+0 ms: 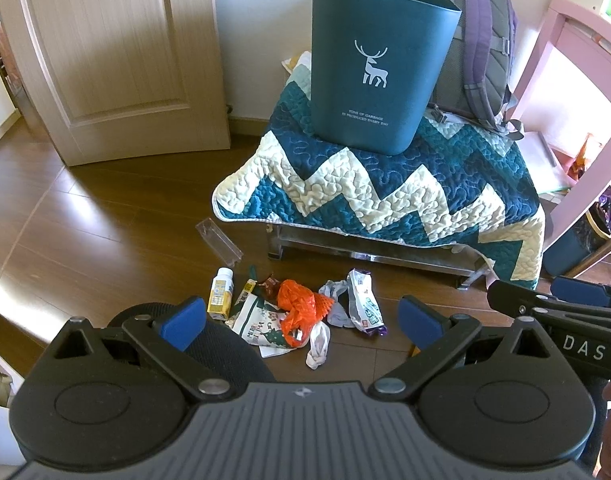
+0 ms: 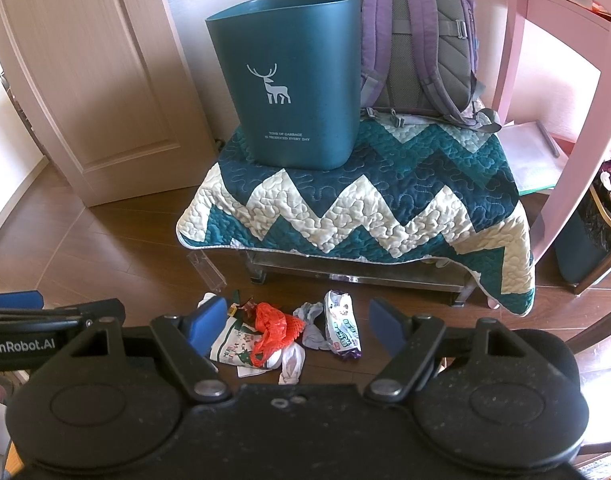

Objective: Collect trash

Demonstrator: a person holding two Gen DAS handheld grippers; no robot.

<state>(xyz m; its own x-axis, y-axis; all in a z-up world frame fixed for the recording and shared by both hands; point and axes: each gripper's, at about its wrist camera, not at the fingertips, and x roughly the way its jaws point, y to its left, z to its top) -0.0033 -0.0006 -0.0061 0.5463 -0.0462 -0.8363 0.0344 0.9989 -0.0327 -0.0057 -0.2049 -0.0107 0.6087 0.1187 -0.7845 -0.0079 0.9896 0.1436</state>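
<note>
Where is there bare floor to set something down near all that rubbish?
Bare floor stretches left of the trash pile, between the door and the quilted bench. A narrower strip runs right of the pile, before the bench. It is crowded at the pile, and the bench top holds the bin and backpack.

The tall teal plastic bin (image 1: 379,64) with the deer print is being seen from outside only, so its inside is hidden. Part of the small yellow-and-white drink carton (image 1: 220,295) is being covered by a blue finger pad (image 2: 206,322) in the right wrist view. The purple-grey backpack (image 2: 419,36) is being cut off by the top edge.
</note>
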